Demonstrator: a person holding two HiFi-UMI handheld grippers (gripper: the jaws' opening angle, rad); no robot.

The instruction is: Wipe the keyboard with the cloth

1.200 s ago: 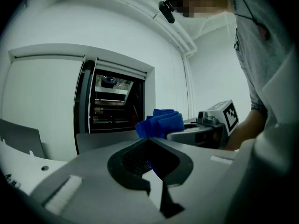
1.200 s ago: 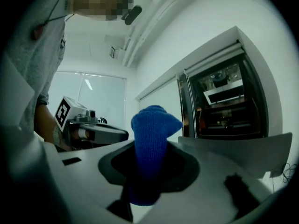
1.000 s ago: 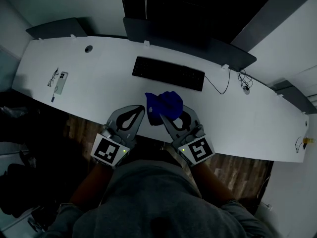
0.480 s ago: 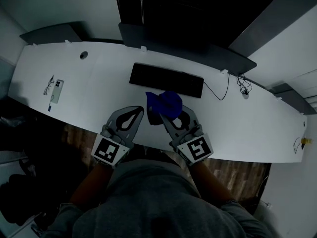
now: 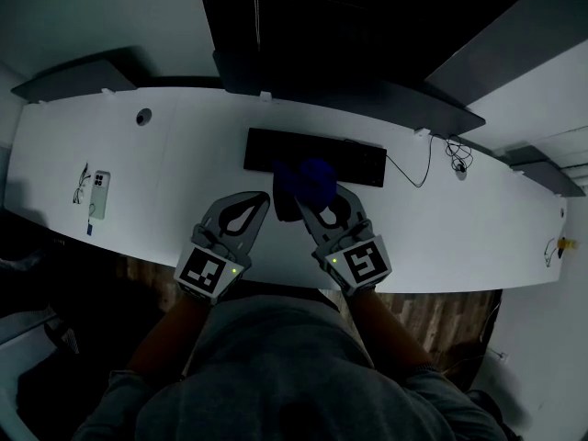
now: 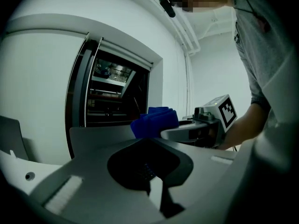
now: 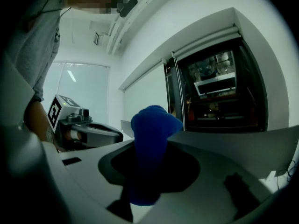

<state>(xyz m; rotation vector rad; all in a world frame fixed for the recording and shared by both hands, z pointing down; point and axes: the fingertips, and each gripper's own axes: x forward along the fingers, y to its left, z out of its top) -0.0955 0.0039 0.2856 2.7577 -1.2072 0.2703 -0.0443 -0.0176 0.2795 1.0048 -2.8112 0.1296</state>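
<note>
Your right gripper (image 5: pixel 301 202) is clamped on the blue cloth (image 5: pixel 309 180), which bunches just ahead of its tips over the near edge of the keyboard (image 5: pixel 363 162), while your left gripper (image 5: pixel 261 200) beside it has its jaws together, empty.

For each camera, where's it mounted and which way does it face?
Head view: on the person's head, facing down at desk, keyboard, left gripper, right gripper, forearms.
Left gripper view: on that gripper, along its shut jaws; right gripper shows.
Right gripper view: on that gripper, along jaws shut on cloth.
All share the cloth.
</note>
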